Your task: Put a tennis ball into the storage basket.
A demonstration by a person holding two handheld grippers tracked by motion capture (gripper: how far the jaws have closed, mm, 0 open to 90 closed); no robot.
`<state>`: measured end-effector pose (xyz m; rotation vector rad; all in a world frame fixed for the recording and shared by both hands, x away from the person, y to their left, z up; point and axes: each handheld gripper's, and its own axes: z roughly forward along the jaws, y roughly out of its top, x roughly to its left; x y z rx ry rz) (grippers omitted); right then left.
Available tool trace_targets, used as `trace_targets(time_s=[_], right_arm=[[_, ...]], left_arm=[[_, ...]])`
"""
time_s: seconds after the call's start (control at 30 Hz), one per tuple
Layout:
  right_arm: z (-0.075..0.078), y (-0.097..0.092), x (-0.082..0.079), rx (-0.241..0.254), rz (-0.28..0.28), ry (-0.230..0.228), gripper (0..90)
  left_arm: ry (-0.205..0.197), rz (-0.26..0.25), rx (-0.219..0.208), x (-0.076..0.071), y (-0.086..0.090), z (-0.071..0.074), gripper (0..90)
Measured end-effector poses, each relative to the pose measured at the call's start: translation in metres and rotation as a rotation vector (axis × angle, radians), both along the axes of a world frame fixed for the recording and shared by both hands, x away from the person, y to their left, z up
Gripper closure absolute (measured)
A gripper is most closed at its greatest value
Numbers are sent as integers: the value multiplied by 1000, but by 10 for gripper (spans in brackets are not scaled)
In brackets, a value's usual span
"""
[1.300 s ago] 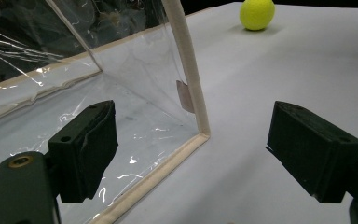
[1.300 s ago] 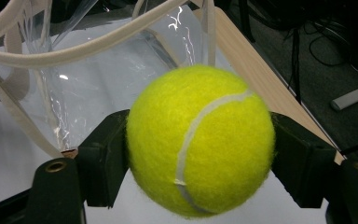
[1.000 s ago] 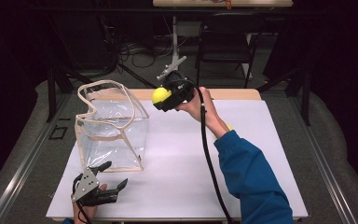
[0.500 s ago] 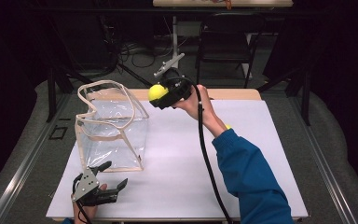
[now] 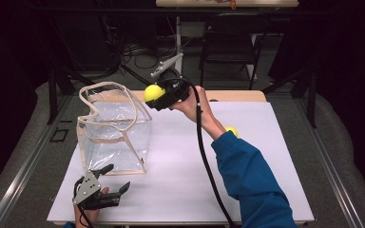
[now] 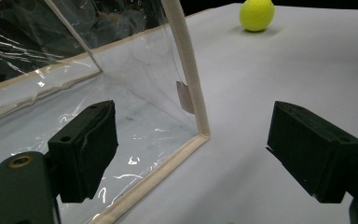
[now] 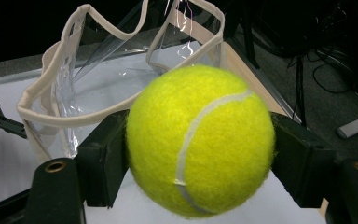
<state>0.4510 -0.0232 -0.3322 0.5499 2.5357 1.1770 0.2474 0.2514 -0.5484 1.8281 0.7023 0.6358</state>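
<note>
My right gripper [image 5: 154,93] is shut on a yellow tennis ball [image 5: 153,92], held in the air just past the far right rim of a clear plastic bag [image 5: 114,128] with beige trim. In the right gripper view the ball [image 7: 200,140] sits between both black pads, and the bag's open mouth [image 7: 121,60] lies beyond and below. A second tennis ball [image 5: 231,131] rests on the white table top beside the person's blue sleeve, and it appears far off in the left gripper view [image 6: 257,15]. My left gripper [image 5: 115,177] stands open at the bag's near corner [image 6: 200,135], holding nothing.
The white table top [image 5: 275,180] stretches right of the bag. A wooden strip [image 5: 237,96] runs along its far edge. Behind the table stand a dark chair [image 5: 228,47] and floor cables [image 5: 138,52]. The right gripper's cable [image 5: 204,156] trails across the table.
My right gripper has drifted a little to the left with the ball, closer to the bag's rim. The left gripper has stayed put.
</note>
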Motion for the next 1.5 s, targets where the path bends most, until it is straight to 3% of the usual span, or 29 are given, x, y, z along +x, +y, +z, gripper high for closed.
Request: trace_targets(time_s=[0.73, 1.5], right_arm=[[6, 17, -5, 50, 18, -47, 265], [11, 44, -11, 66, 57, -74, 267]], left_arm=[[-7, -6, -3, -1, 0, 1, 159], [-7, -8, -3, -1, 1, 1, 159]])
